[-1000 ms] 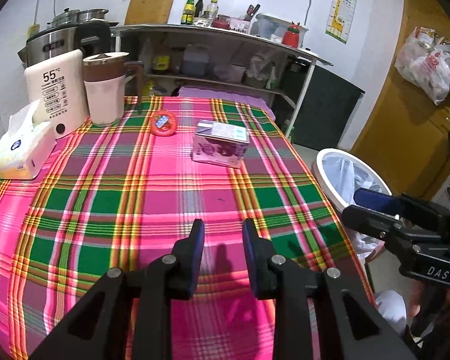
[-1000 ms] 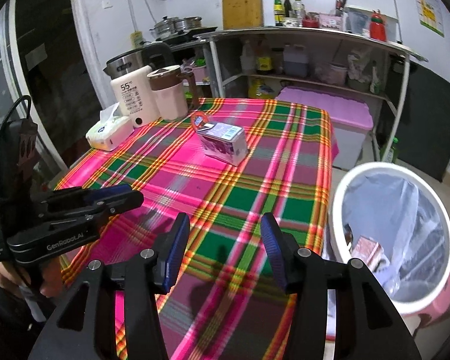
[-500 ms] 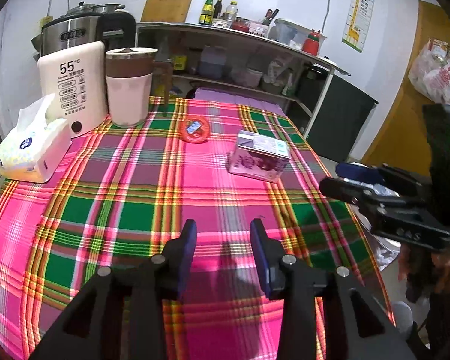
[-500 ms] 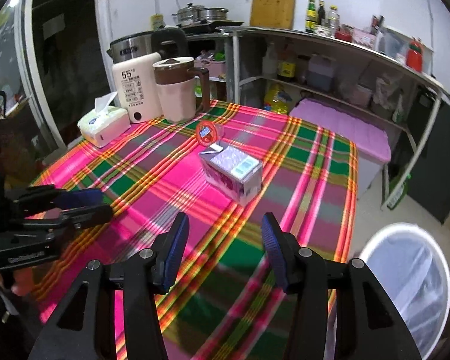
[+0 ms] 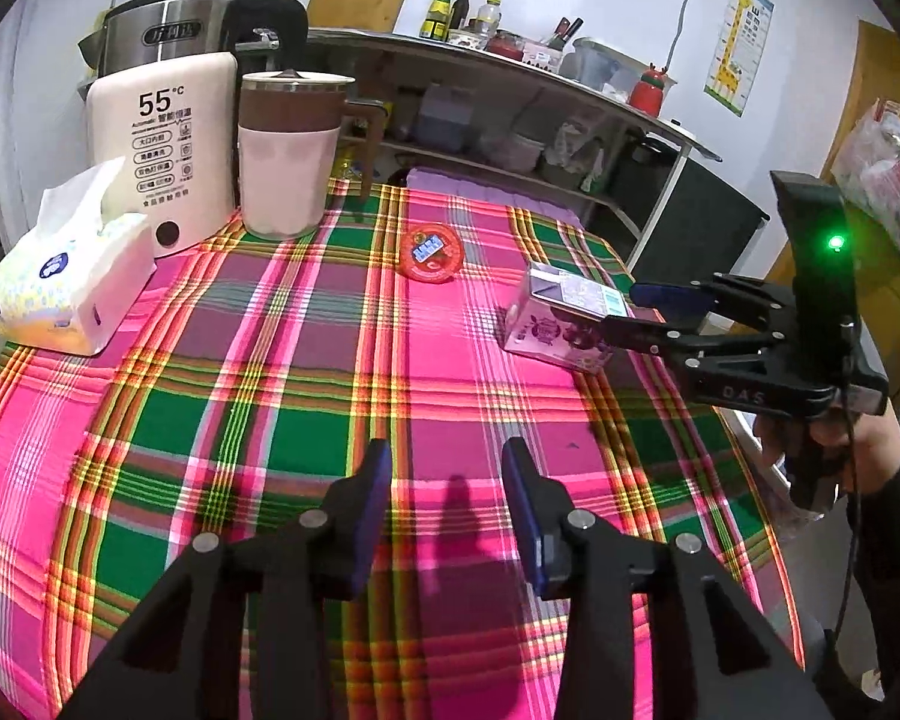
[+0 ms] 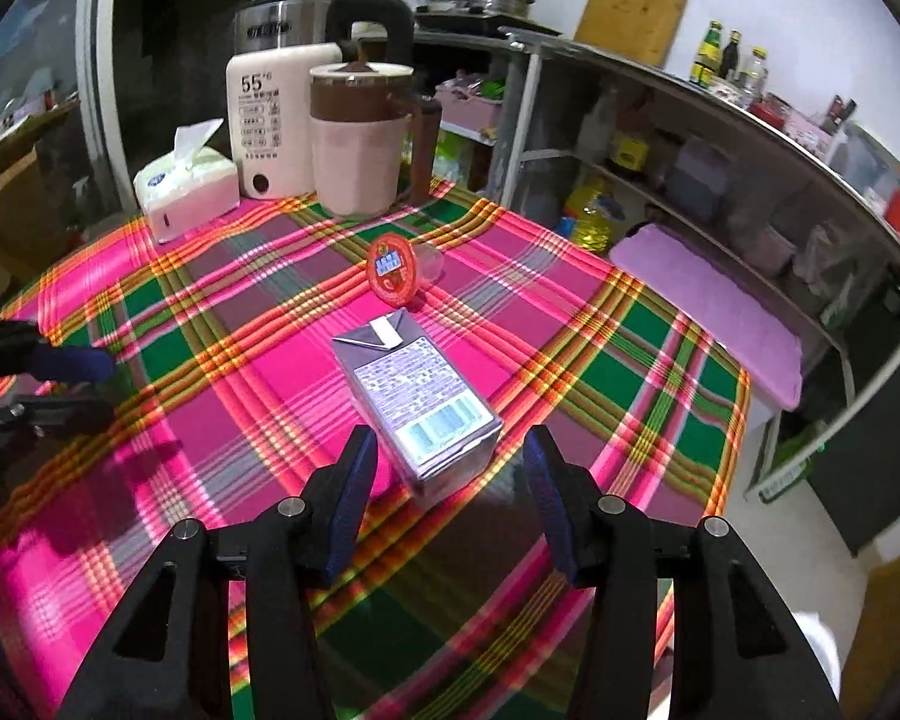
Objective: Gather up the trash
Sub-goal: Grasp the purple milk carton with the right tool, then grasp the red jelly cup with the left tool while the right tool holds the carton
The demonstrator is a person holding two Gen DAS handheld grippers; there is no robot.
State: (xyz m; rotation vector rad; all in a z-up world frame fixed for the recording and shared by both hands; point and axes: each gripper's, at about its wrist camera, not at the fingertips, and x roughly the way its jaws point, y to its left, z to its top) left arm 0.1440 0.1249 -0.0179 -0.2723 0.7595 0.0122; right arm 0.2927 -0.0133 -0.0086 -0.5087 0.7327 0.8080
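A purple-and-white drink carton [image 6: 414,396] lies on its side on the plaid tablecloth [image 6: 252,372]. My right gripper [image 6: 450,451] is open, its fingertips on either side of the carton's near end and clear of it. In the left wrist view the carton [image 5: 561,315] lies right of centre with the right gripper [image 5: 633,311] at its right end. A small red-lidded cup [image 5: 431,252] lies beyond. My left gripper [image 5: 447,468] hovers over bare cloth, its jaws opening with nothing between them; it also shows at the right wrist view's left edge as the left gripper [image 6: 84,387].
At the table's far left stand a tissue box [image 5: 66,288], a white water heater [image 5: 162,156], a steel kettle [image 5: 168,33] and a pink jug [image 5: 288,162]. Behind the table runs a cluttered shelf [image 6: 720,138] with a purple bin lid [image 6: 708,312] below it.
The right gripper swung from beside the white bin over to the carton, which now lies at its fingertips. The left gripper's jaws widened, and it moved closer over the table.
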